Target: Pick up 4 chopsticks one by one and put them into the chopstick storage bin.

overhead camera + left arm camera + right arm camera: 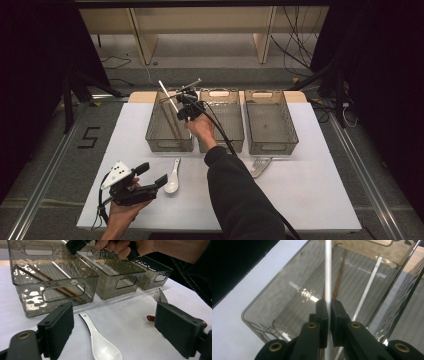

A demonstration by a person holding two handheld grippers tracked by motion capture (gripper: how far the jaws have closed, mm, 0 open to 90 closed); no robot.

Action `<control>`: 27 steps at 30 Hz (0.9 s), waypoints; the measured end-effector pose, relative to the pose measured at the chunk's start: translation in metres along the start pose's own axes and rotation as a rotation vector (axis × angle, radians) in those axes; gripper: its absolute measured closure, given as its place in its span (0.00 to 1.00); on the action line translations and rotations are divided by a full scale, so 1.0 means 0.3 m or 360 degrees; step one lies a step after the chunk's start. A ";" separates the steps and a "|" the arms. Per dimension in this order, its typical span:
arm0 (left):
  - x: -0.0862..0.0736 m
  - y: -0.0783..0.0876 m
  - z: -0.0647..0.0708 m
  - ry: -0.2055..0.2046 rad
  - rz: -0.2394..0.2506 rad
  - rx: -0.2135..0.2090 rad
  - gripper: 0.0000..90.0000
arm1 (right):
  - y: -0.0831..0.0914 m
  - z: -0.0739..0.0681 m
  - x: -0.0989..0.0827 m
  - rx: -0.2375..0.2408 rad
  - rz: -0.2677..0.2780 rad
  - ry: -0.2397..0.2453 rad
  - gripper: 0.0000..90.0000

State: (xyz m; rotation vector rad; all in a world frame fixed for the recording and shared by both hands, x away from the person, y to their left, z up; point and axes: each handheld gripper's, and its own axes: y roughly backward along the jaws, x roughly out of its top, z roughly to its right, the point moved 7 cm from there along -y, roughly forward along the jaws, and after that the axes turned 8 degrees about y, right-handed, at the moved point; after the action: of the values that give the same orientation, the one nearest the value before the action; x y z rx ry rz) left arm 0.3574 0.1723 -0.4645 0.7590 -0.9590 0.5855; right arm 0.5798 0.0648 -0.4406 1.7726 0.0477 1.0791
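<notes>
Right gripper (186,106), outstretched over the left bin (169,123), fingers clamped on a white chopstick (327,270); brown chopsticks (338,275) lie inside. Left gripper (150,176) fingers apart.

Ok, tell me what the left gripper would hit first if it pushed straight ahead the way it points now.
Probably the white spoon, which lies on the table between the open jaws of the left gripper and just ahead. Beyond it stands the left bin with the brown chopsticks; depth is hard to judge.

The fork (159,295) handle hides behind a jaw in the left gripper view; the white chopstick (327,270) runs off-frame.
</notes>
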 end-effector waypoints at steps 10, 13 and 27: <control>0.001 0.002 0.001 0.0001 0.0001 -0.0005 0.17 | -0.024 -0.018 0.009 -0.0011 -0.0007 -0.0008 0.96; 0.001 0.001 0.001 0.0002 0.0001 -0.0005 0.17 | -0.031 -0.016 0.006 -0.0017 -0.0010 -0.0017 0.96; 0.001 0.003 0.001 -0.0003 0.0001 -0.0006 0.17 | -0.065 -0.017 -0.004 -0.0033 -0.0033 -0.0039 0.96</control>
State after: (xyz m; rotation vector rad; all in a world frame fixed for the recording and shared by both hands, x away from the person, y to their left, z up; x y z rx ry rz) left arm 0.3568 0.1727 -0.4638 0.7559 -0.9617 0.5834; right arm 0.5837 0.0774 -0.4559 1.7628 0.0395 1.0395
